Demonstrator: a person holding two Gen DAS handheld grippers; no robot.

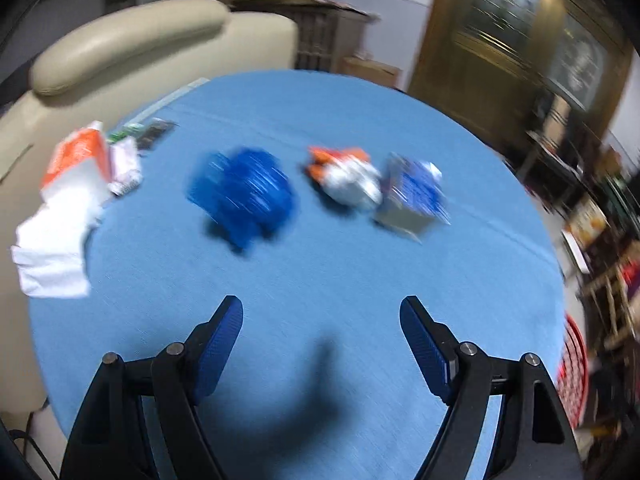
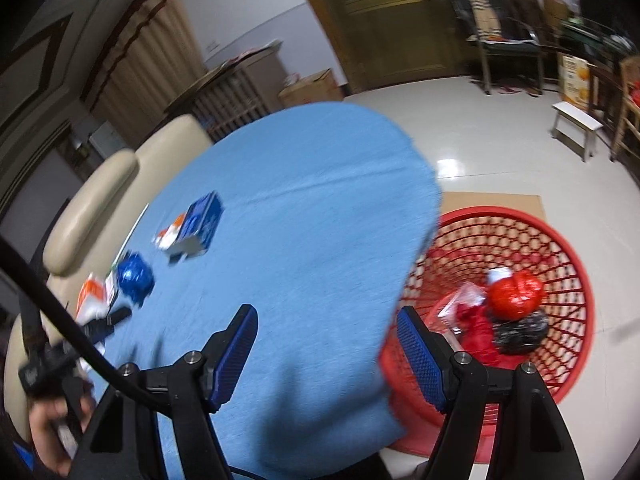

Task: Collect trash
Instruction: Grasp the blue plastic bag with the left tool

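Note:
Trash lies on a blue-clothed round table: a crumpled blue wrapper, an orange-and-white wrapper, a blue carton and white-and-orange paper at the left edge. My left gripper is open and empty, hovering short of the blue wrapper. My right gripper is open and empty above the table's right edge. A red mesh basket on the floor holds red and black trash. The blue wrapper and carton also show in the right wrist view.
A beige leather sofa stands behind the table. The left gripper's body shows at the lower left of the right wrist view. A wooden door, chairs and a small white stool stand across the tiled floor.

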